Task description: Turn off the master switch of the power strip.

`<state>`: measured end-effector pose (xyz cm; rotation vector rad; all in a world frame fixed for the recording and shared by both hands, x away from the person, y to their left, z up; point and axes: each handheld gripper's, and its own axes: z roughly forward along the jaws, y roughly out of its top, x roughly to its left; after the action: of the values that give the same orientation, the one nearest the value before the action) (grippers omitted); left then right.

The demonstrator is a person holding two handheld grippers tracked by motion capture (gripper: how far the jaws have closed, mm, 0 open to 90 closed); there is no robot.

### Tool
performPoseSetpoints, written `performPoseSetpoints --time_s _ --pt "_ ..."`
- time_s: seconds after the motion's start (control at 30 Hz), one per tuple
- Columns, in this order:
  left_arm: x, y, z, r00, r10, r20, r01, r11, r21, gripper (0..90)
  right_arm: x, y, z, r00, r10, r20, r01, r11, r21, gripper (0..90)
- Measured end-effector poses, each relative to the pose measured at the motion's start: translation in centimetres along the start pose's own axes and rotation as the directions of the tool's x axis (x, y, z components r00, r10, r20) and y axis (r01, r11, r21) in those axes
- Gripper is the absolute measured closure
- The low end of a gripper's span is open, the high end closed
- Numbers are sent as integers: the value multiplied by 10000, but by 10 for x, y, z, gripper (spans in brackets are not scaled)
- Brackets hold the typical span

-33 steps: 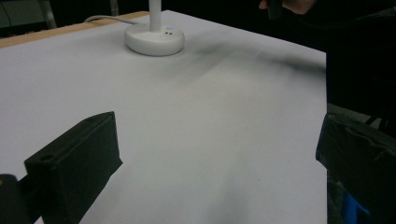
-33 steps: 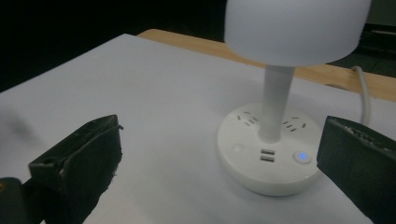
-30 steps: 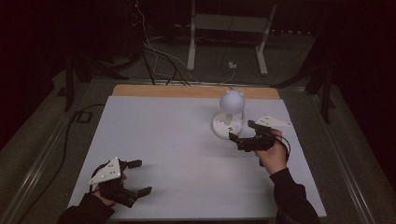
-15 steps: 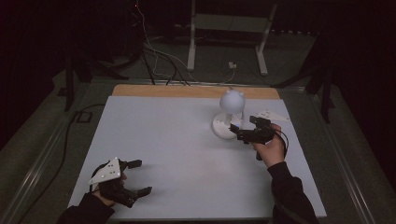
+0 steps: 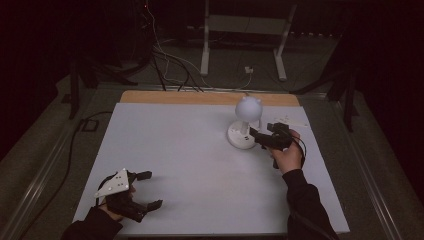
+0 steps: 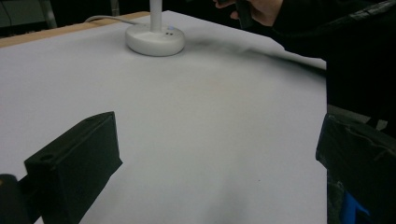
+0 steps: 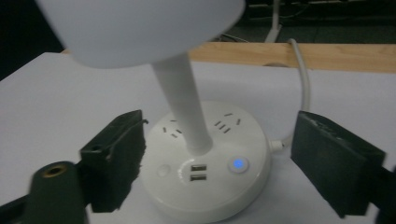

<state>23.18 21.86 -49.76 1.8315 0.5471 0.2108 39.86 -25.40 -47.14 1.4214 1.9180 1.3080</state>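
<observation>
Black jaws of the right gripper (image 7: pixel 219 163) stand wide apart, w/ nothing held between them. They sit on both sides of the round base (image 7: pixel 205 158) of the white lamp (image 5: pixel 245 122), close but not touching yet. The lamp's thin neck (image 7: pixel 184 105) goes up btwn the jaws to the ball-shaped head (image 5: pixel 248 107) on top.

Step in hand, I think: getting close to the lamp base, maybe to press the button w/ the blue light (image 7: pixel 238 164) or to grab the base. Next move needs a slow push fwd and careful aim, bc the button is small and the lamp could slide.

The lamp stands near the far right part of the white table (image 5: pixel 190 165), by the wooden far edge (image 5: pixel 200 97). Its cord (image 7: pixel 303 84) runs off to the back.

The left gripper (image 5: pixel 145 190) rests open near the near left corner, well apart from the lamp, holding nothing.
</observation>
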Motion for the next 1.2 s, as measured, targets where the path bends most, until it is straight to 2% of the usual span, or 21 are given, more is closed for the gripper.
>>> performPoseSetpoints --time_s 0.13,0.23,0.3,0.4,0.53,0.7,0.83,0.93,1.03,1.2 --pt "0 0 0 10000 -3 -6 3 10000 1 3 -2 -3 4 9996 173 219 -172 9998 -49 269" --pt "0 0 0 10000 5 6 -5 10000 4 3 -3 -4 7 9987 217 469 -217 9998 -15 383" --pt "0 0 0 10000 -6 2 6 10000 -1 3 -3 -5 8 9979 168 627 -173 9998 73 492" --pt "0 0 0 10000 2 -4 -2 10000 18 3 -4 -5 11 9975 114 698 -129 9997 213 570" --pt "0 0 0 10000 -3 -12 3 10000 25 3 -5 -7 14 9965 -151 816 127 9995 294 643" --pt "0 0 0 10000 -15 -6 15 10000 22 3 -3 -9 18 9961 -267 846 226 9985 490 730" --pt "0 0 0 10000 -3 16 3 10000 38 3 -2 -10 21 9962 -189 852 138 9981 601 809" --pt "0 0 0 10000 -2 13 2 10000 62 3 0 -11 22 9945 -174 1036 117 9984 553 900" --pt "0 0 0 10000 -22 13 22 10000 38 3 1 -12 23 9917 -419 1213 359 9981 507 900" --pt "0 0 0 10000 -30 16 30 10000 44 3 1 -14 27 9901 -516 1308 449 9976 532 900"
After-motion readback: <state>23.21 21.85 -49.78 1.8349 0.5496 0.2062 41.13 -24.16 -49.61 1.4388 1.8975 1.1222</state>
